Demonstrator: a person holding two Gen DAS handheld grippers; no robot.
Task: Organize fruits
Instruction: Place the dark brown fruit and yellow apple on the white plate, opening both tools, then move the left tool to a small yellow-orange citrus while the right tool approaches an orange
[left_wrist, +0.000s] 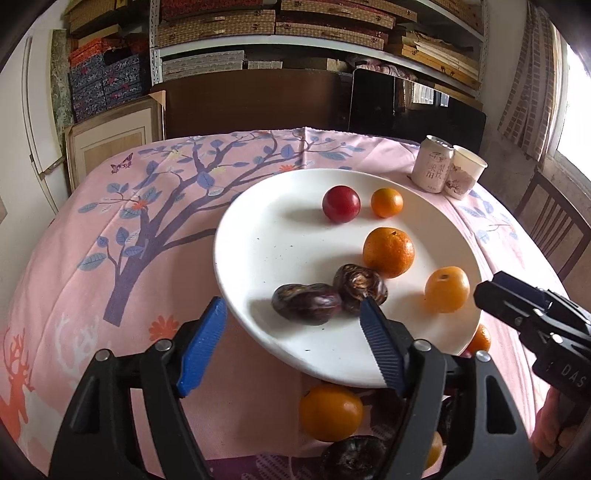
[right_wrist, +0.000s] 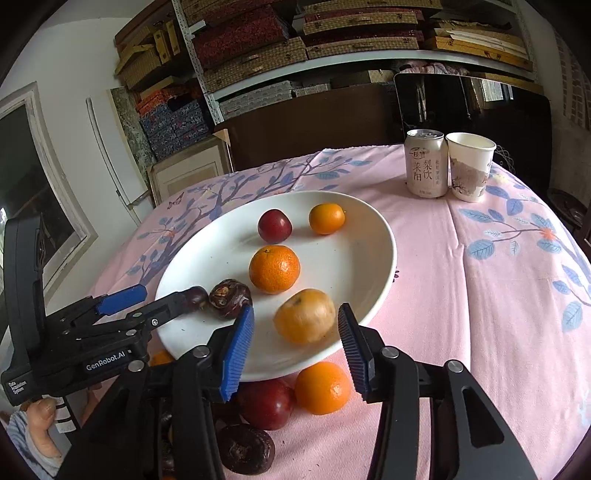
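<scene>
A white plate (left_wrist: 266, 236) holds a red plum (left_wrist: 341, 204), a small orange (left_wrist: 386, 202), a mandarin (left_wrist: 388, 252), a yellow-orange fruit (left_wrist: 447, 289) and two dark wrinkled fruits (left_wrist: 306, 303). My left gripper (left_wrist: 291, 321) is open, above the plate's near edge, on either side of the dark fruits. My right gripper (right_wrist: 295, 325) is open, around the yellow-orange fruit (right_wrist: 304, 321) without touching it. The plate (right_wrist: 362, 258) also shows in the right wrist view. Loose fruits lie on the cloth in front of the plate: an orange (right_wrist: 322, 387), a red plum (right_wrist: 266, 404) and a dark fruit (right_wrist: 245, 448).
A drink can (right_wrist: 424, 162) and a paper cup (right_wrist: 469, 166) stand at the table's far right. The table has a pink tree-print cloth (left_wrist: 129, 236). A dark chair back (left_wrist: 255, 99) and shelves of boxes stand behind it.
</scene>
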